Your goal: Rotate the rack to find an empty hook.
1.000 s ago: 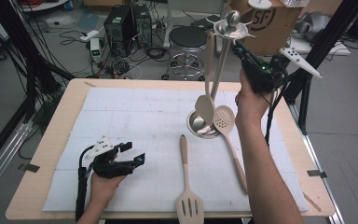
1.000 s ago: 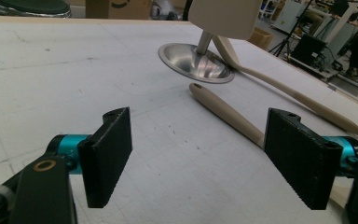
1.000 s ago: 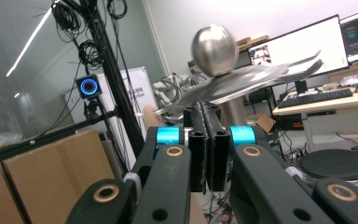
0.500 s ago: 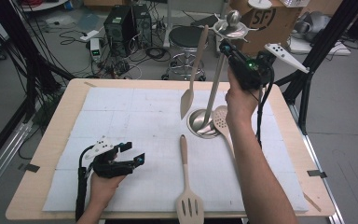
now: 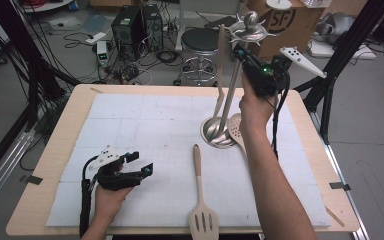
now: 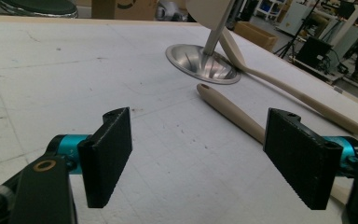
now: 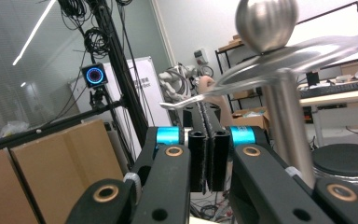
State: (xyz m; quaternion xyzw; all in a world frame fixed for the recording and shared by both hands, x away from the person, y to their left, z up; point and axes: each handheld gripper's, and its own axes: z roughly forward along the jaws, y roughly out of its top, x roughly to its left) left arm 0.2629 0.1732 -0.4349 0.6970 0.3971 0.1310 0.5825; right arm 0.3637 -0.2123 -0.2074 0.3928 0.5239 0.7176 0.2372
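I've got one spatula [image 5: 220, 70] clenched in my right gripper [image 5: 241, 54] at the rack [image 5: 250, 31] hook, left gripper [image 5: 139, 164] released and idle, slotted turner [image 5: 201, 212] and spoon [image 5: 236, 131] left.

Even, bright overhead light – soft shadows; glare on the steel stand [image 7: 279, 56]; close jaws blurred

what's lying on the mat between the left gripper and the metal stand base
One wooden slotted spatula lies there, its handle pointing toward the stand base. The high view shows it right of the left gripper; otherwise bare white mat.
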